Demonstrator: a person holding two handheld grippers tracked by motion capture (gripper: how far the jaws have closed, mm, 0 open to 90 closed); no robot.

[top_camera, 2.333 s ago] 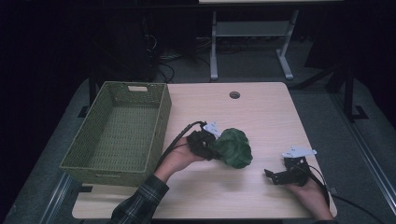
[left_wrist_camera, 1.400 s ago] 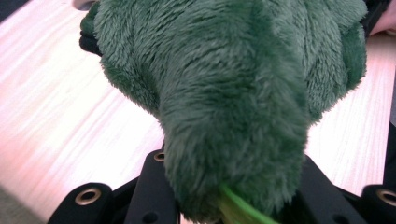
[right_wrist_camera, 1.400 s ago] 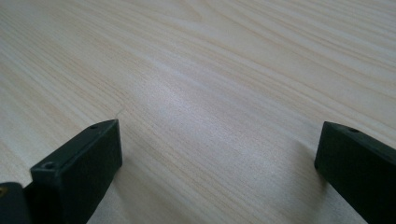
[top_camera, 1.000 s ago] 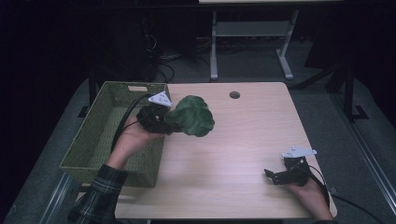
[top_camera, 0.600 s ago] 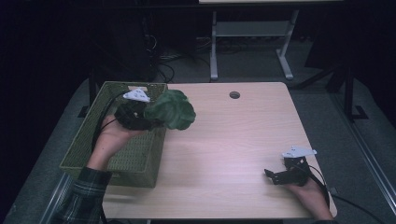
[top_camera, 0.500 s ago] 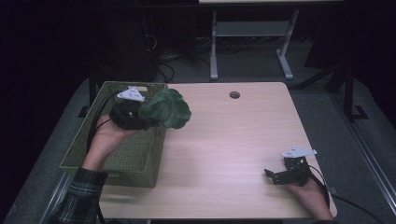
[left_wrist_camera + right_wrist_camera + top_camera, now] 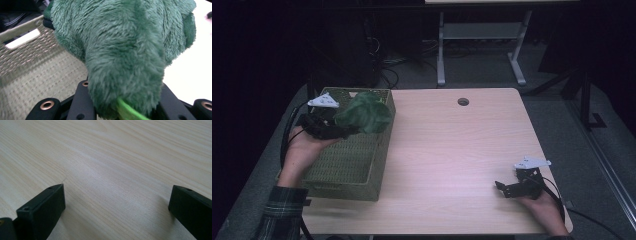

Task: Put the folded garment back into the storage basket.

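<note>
A green plush toy (image 7: 363, 114) hangs over the woven olive basket (image 7: 347, 162) at the table's left side. My left gripper (image 7: 343, 130) is shut on it, held above the basket's far half. In the left gripper view the plush toy (image 7: 125, 50) bulges between the two black jaws, with the basket (image 7: 32, 75) weave and its wall behind. My right gripper (image 7: 506, 188) rests near the table's front right corner, jaws open. In the right gripper view my right gripper (image 7: 116, 205) has only bare wood between its jaws.
The light wooden table (image 7: 452, 150) has a round cable hole (image 7: 463, 101) near its far edge. A metal stand (image 7: 477, 45) and cables sit on the dark floor beyond the table. The basket's inside holds nothing else that I can see.
My left hand has carried the plush toy leftward from the table's middle to above the basket. The right gripper has stayed where it was.
</note>
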